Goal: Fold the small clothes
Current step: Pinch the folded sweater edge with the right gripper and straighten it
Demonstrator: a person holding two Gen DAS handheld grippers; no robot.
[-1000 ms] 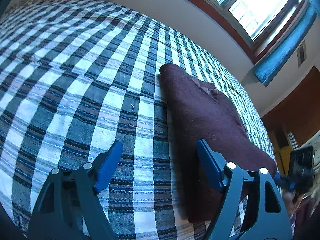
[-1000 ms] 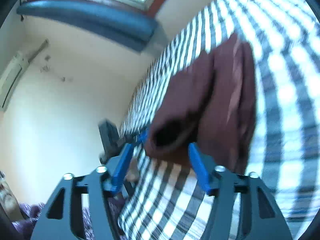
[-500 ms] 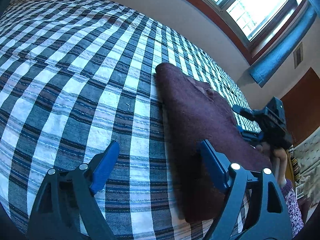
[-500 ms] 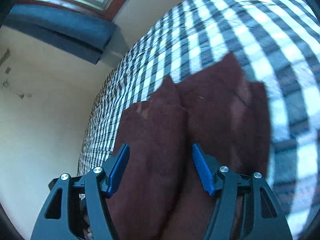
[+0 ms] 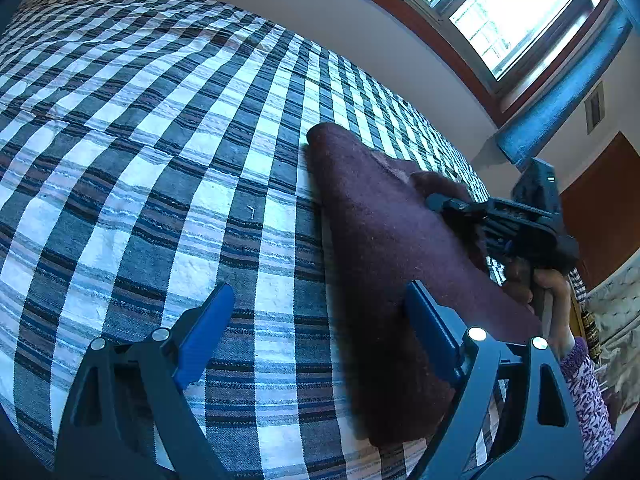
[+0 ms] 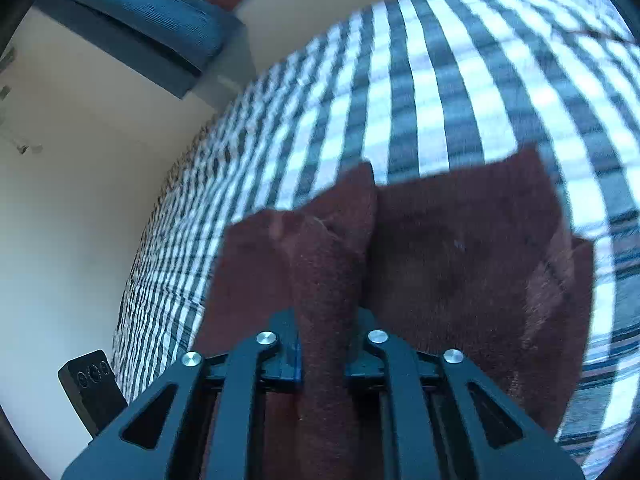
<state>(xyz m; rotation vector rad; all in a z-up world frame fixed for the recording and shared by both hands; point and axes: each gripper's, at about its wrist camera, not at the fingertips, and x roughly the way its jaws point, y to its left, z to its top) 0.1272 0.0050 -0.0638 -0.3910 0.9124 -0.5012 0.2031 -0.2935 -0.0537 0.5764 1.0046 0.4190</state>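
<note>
A dark maroon garment (image 5: 384, 248) lies partly folded on the checked bedspread (image 5: 160, 160). My left gripper (image 5: 320, 332) is open and empty, low over the bed, with its right finger over the garment's near edge. My right gripper (image 6: 322, 344) is shut on a raised fold of the maroon garment (image 6: 460, 272), which bunches up between its fingers. The right gripper also shows in the left wrist view (image 5: 500, 220), at the garment's far right side, held by a hand.
The checked bedspread (image 6: 440, 80) covers the whole bed. A window (image 5: 500, 8) with a blue curtain (image 5: 560, 96) is beyond the bed's far side. A black device (image 6: 92, 388) stands by the wall at lower left in the right wrist view.
My right gripper moved over the garment and closed on a fold of it. My left gripper stayed open and barely moved.
</note>
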